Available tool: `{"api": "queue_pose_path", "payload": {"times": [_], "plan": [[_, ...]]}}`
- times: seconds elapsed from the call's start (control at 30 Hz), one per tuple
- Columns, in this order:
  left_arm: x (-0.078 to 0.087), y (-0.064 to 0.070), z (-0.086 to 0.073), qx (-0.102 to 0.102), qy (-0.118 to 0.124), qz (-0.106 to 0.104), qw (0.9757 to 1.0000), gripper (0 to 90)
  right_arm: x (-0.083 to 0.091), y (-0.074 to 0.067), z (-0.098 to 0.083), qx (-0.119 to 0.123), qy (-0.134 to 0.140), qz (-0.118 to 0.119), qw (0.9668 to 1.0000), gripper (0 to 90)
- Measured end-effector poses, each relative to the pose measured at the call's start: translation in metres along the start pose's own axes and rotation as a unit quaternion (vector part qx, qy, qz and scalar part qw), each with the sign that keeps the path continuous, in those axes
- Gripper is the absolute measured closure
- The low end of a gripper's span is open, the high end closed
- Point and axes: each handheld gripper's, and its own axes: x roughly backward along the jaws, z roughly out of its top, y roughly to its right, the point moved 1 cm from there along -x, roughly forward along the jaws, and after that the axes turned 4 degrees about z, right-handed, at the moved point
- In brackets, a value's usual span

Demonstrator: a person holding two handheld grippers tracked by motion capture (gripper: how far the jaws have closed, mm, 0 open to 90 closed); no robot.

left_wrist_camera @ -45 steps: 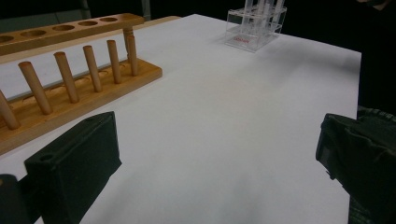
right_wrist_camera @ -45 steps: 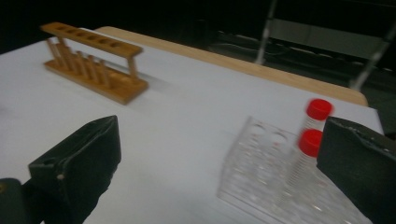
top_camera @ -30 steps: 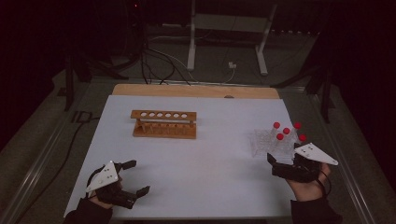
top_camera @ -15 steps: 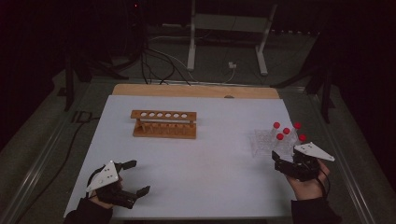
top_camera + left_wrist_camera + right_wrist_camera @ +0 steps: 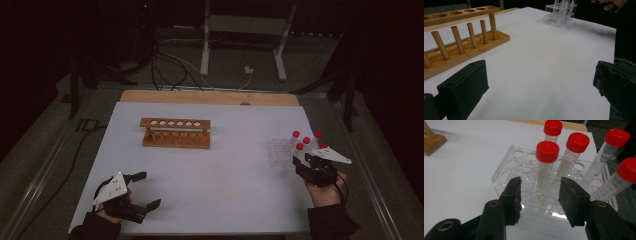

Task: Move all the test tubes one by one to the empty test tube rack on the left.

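Nearest red-capped tube (image 5: 546, 165) stands upright in the clear rack (image 5: 506, 162) at the counter's (image 5: 225, 170) right edge, w/ four more tubes round it. My right claw (image 5: 539, 195) has just been closing, jaws either side of that tube, not touching yet. Left claw (image 5: 142, 191) rests wide open near the front left, nothing in it.

- A laboratory-style recording bench is shown, set in a darkened room.
- A white table (image 5: 220, 195) is seen, with a wooden strip along its far edge.
- A wooden test-tube rack (image 5: 175, 133) with drying pegs is placed on it.
- Red-capped graduated tubes (image 5: 545, 165) are held upright in a clear plastic rack (image 5: 506, 162).
- Cables (image 5: 170, 65) and a metal stand (image 5: 245, 35) are seen on the floor behind the table.
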Motion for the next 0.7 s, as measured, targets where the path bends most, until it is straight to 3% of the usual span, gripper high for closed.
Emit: {"api": "queue_pose_path", "payload": {"times": [0.37, 0.7], "plan": [[0.000, 0.000, 0.000, -0.001, -0.001, 0.000, 1.0000, 0.4, -0.019, 0.007, 0.004, -0.003, -0.012, -0.007, 0.9999, 64.3], [0.000, 0.001, 0.000, -0.004, -0.008, 0.002, 1.0000, 0.4, -0.029, 0.007, 0.006, 0.000, -0.019, 0.002, 0.9998, 71.7]]}}
